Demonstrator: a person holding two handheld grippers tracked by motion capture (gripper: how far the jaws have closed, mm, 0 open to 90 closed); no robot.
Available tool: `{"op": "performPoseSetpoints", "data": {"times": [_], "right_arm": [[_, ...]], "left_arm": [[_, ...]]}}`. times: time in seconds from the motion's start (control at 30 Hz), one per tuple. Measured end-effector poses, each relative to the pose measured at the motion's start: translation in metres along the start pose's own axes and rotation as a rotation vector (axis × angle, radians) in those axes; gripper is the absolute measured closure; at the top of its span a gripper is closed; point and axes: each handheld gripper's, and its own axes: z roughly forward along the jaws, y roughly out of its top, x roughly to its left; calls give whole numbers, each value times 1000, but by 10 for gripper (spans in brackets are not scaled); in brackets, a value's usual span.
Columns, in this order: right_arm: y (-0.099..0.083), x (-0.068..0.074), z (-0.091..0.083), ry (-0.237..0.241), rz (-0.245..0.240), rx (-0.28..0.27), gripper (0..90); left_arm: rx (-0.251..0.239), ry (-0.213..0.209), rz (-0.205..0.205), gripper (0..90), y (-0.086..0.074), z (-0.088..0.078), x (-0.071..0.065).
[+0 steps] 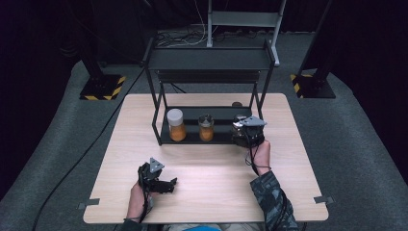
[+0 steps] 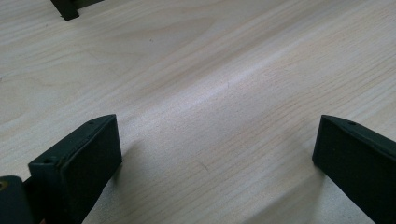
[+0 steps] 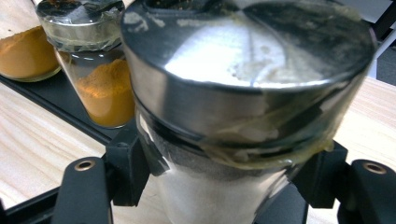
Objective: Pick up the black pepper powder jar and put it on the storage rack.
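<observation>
The right gripper's (image 3: 219, 186) fingers (image 3: 128, 170) are clamped on a steel-lidded jar (image 3: 243, 93) at the right end of the black rack's (image 1: 192, 139) lower shelf, right of two orange-powder jars (image 1: 206, 128). Keeping it upright and level would seat it cleanly (a judgement). The left gripper's (image 2: 215, 158) fingers (image 2: 77, 168) stand wide apart, holding nothing, over the tabletop (image 1: 211, 183) in front of the rack.

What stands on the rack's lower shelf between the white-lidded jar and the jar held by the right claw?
In the high view, one glass jar of orange powder stands between the white-lidded jar and the right claw.
</observation>
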Motion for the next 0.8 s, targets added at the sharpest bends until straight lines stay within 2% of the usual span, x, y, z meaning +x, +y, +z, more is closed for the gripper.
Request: {"op": "performPoseSetpoints", "data": {"times": [0.8], "right_arm": [[4,-4,11,-4,13,17,306]], "left_arm": [[1,-2,-2,6,0,0,0]]}}
